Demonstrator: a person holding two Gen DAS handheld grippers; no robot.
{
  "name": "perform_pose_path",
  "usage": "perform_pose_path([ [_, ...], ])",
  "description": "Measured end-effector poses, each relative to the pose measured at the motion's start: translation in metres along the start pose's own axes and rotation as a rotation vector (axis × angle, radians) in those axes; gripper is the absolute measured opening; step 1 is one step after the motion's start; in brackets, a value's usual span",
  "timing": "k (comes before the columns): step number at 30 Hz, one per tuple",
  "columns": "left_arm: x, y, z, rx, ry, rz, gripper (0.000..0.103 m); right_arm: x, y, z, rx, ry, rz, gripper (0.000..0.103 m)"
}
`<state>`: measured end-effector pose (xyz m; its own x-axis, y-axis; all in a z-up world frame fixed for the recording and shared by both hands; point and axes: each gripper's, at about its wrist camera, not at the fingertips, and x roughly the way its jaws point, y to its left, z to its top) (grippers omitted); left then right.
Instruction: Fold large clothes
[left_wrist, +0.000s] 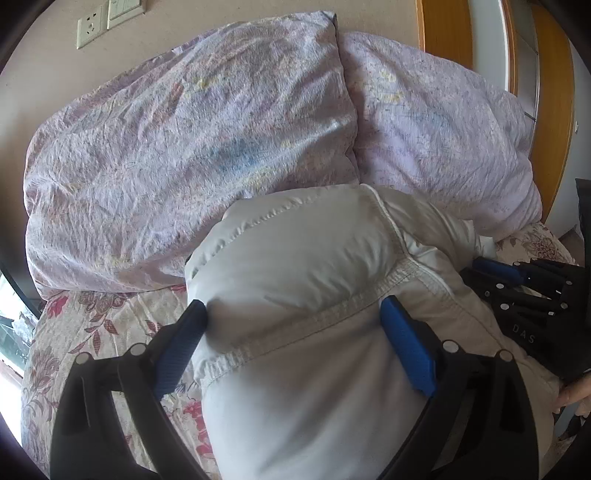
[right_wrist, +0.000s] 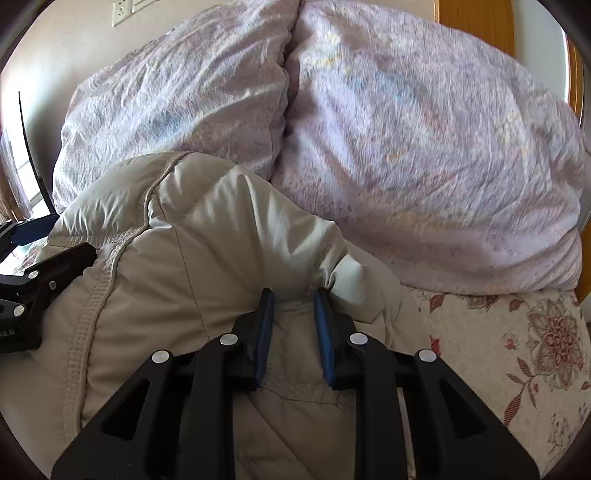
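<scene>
A puffy pale beige down jacket (left_wrist: 303, 258) lies bunched on the flowered bed sheet (left_wrist: 110, 321). My left gripper (left_wrist: 295, 310) straddles a thick fold with a ribbed seam, its blue pads wide apart and pressed against both sides of the fold. In the right wrist view the jacket (right_wrist: 221, 229) fills the lower left. My right gripper (right_wrist: 293, 295) has its blue pads narrowly apart and pinches a bunch of the jacket fabric. The right gripper also shows in the left wrist view (left_wrist: 524, 284) at the right edge. The left gripper's black body shows in the right wrist view (right_wrist: 44, 273).
Two big lilac flowered pillows (left_wrist: 184, 147) (right_wrist: 424, 166) lean against the beige wall behind the jacket. A wooden headboard or door frame (left_wrist: 550, 110) stands at the right. The flowered sheet (right_wrist: 517, 350) shows at the right of the jacket. A window is at the far left.
</scene>
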<state>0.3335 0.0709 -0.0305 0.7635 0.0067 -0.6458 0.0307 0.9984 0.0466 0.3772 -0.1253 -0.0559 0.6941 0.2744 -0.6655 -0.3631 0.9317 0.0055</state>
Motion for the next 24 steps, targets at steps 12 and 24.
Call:
perform_pose_path([
  [12, 0.025, 0.003, -0.006, -0.051, 0.023, -0.021, 0.101, 0.016, -0.016, -0.003, 0.073, 0.018, 0.098, 0.023],
  [24, 0.032, 0.003, -0.013, -0.069, -0.007, -0.025, 0.101, 0.019, -0.022, -0.010, 0.116, -0.028, 0.140, 0.023],
])
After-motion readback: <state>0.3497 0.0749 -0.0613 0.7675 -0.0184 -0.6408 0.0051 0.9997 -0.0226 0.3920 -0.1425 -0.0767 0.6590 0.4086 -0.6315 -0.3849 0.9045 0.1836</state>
